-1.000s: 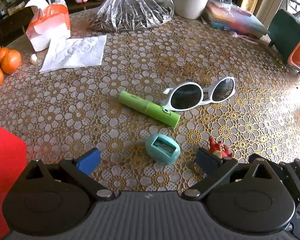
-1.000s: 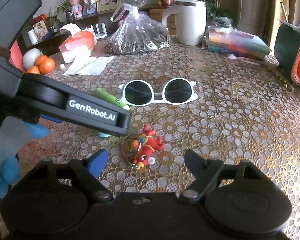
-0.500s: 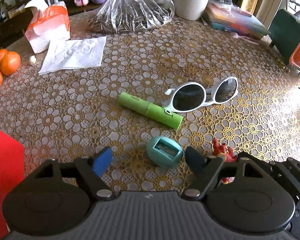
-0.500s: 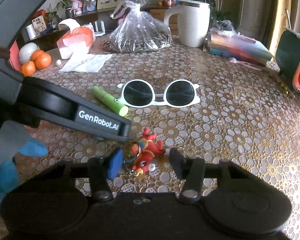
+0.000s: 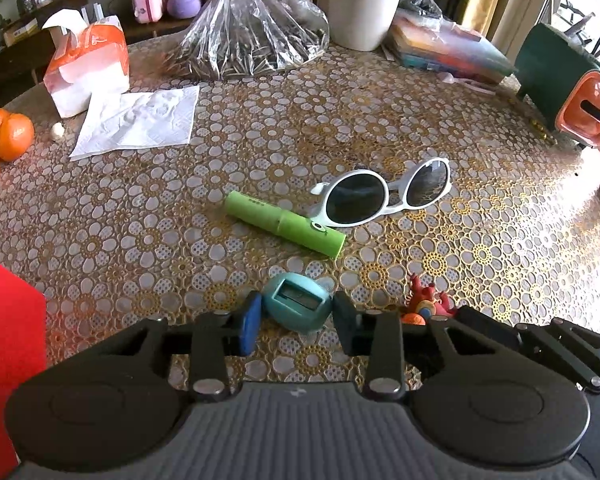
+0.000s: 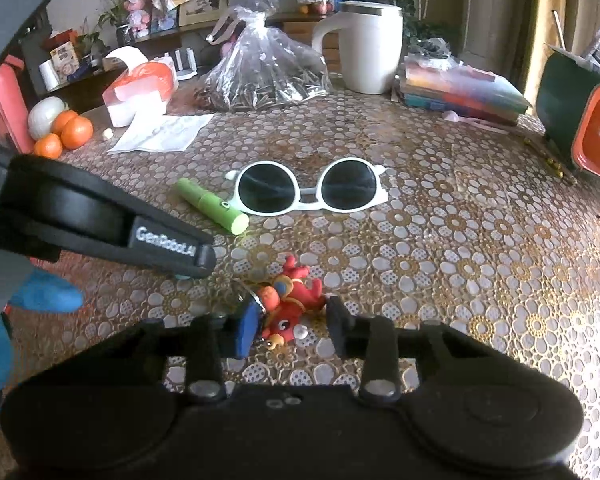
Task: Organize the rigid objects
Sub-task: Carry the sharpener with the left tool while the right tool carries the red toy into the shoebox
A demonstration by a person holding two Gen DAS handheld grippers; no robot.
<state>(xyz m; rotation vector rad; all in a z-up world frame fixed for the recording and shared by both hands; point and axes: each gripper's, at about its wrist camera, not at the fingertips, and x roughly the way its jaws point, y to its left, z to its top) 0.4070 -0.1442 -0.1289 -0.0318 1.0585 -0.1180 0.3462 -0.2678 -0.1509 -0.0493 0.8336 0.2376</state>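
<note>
Left wrist view: the left gripper (image 5: 296, 322) has just been closing, and its jaws now sit narrow on either side of the teal pencil sharpener (image 5: 296, 302), the blue pad touching its left flank and the dark pad at its right. A second ago those jaws stood wide with the sharpener loose ahead of them. I judge this a fresh grasp, so a lift can follow. Just beyond lies the green tube (image 5: 284, 224), and right of that the white sunglasses (image 5: 384, 194), both near enough to be brushed by a forward move. A red block (image 5: 8, 320) crowds the near left. The patterned tablecloth (image 5: 480, 260) is bare to the right, which offers room.

Right wrist view: the right gripper (image 6: 292, 326) has also just been closing, from wide to fairly narrow, around the red keychain figure (image 6: 290, 300), which lies on the cloth. Its blue pad meets the figure's ring side; the dark pad looks a touch clear of it, so I cannot call the grip firm. The left gripper's arm crosses close on the left, leaving little room there. To the right the cloth is bare up to the green and orange box (image 6: 580, 120) at the far right edge.
</note>
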